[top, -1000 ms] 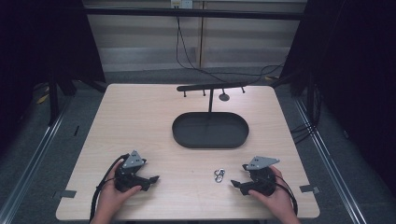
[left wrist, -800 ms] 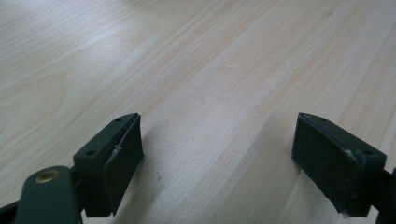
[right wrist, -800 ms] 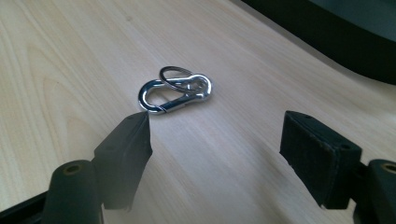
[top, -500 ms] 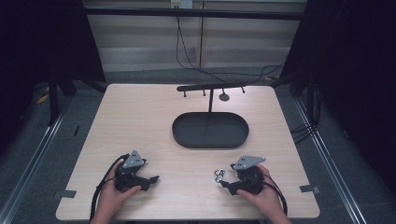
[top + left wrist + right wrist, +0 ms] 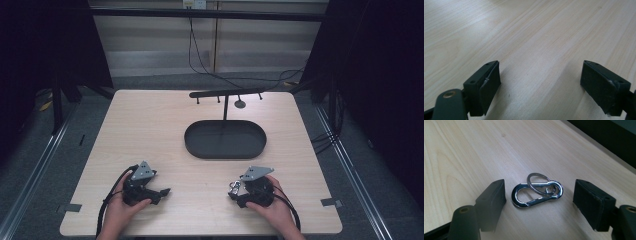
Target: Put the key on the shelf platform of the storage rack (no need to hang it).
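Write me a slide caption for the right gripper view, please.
The open right gripper straddles a silver carabiner with a key ring, lying flat on the wooden table.

Carabiner point(image 5: 234, 188) tiny in the high view, half hidden beside the right hand-held gripper point(image 5: 236, 193).

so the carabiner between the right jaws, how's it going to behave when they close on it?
The carabiner looks like polished metal, so probably rigid but slippery against the right gripper pads. It lies flat and thin on the table, so the open jaws may skate it along rather than lift it. The split ring threaded through it will likely flop and swing.
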`<action>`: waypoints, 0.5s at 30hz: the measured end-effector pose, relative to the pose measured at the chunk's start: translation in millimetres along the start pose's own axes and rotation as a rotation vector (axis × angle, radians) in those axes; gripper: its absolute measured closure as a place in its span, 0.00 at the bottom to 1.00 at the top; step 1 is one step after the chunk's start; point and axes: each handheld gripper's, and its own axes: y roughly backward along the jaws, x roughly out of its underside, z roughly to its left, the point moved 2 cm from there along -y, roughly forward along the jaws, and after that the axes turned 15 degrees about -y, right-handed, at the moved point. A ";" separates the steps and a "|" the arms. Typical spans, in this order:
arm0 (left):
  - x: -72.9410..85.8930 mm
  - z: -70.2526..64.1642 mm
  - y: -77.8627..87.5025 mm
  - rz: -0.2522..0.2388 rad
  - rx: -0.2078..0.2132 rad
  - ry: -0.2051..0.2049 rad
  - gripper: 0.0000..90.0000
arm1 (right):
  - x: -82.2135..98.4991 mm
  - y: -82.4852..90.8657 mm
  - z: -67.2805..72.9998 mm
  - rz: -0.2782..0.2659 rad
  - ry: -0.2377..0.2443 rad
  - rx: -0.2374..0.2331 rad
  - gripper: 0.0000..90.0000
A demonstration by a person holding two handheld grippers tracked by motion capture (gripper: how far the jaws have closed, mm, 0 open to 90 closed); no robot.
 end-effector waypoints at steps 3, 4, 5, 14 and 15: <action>0.0 0.0 0.0 0.000 0.000 0.000 0.18 | 0.1 -0.3 0.1 -0.004 0.002 -0.008 0.32; 0.0 0.0 0.0 0.000 0.000 0.000 0.18 | 0.1 -0.3 0.0 -0.006 0.010 -0.012 0.33; 0.0 0.0 0.0 0.000 0.000 0.000 0.18 | 0.3 -0.7 0.2 -0.011 0.010 -0.019 0.34; 0.0 -0.2 0.1 0.002 0.001 0.002 0.18 | 1.2 -0.4 -1.2 -0.034 0.002 -0.037 0.47; 0.0 -0.2 0.1 0.002 0.001 0.002 0.18 | 1.7 -0.3 -1.4 -0.038 -0.001 -0.039 0.47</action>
